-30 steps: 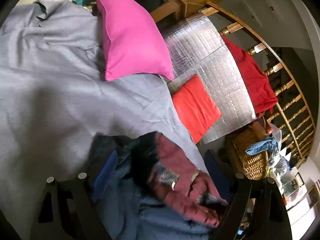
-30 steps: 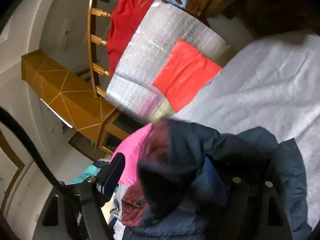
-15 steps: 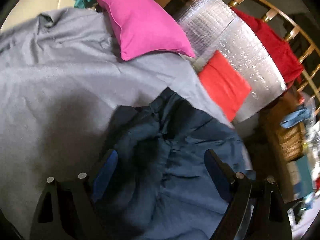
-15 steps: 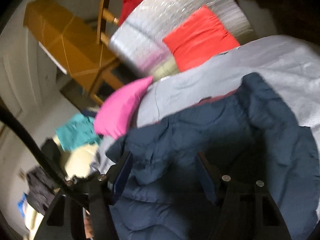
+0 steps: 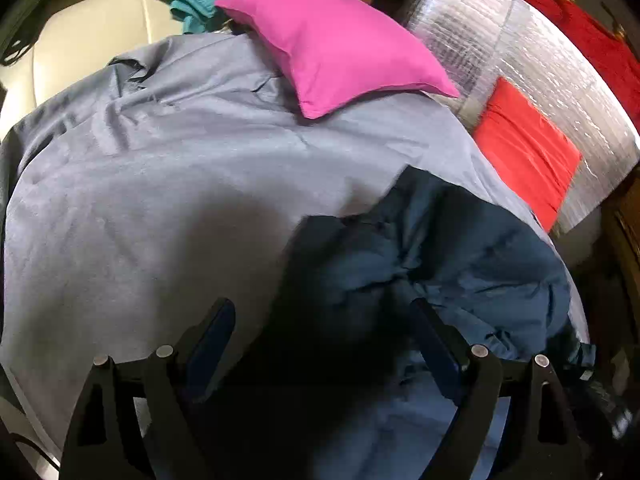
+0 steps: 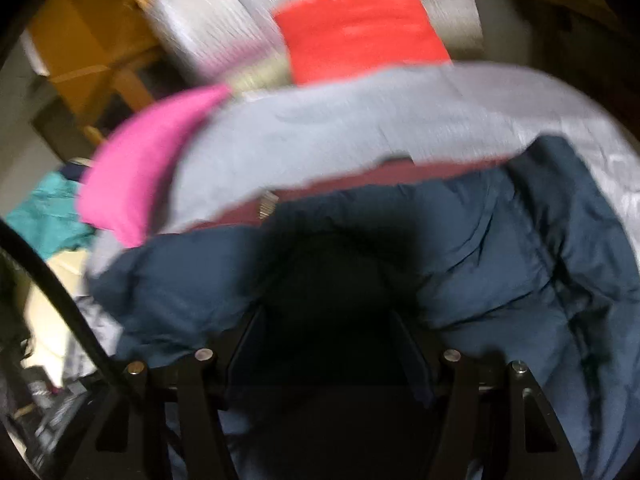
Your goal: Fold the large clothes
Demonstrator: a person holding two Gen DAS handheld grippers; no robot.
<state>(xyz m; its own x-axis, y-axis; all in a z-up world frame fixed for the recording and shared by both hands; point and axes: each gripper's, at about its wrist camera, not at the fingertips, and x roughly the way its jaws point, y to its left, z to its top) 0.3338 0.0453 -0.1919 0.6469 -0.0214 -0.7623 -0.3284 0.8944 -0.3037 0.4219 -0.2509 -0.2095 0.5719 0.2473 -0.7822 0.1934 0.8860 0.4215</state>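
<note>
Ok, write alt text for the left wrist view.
A dark blue jacket lies crumpled on a grey sheet, partly between the wide-apart fingers of the left gripper. A pink pillow sits at the sheet's far edge, with a red cushion against silver padding beyond.

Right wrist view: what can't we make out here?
- Right claw: the gap between its fingers is black shadow; any grip on the navy jacket is unreadable.
- Motion blur smears the pink pillow and the jacket's maroon lining.
- Left wrist view: jacket's lower part cut off by the frame edge.
</note>
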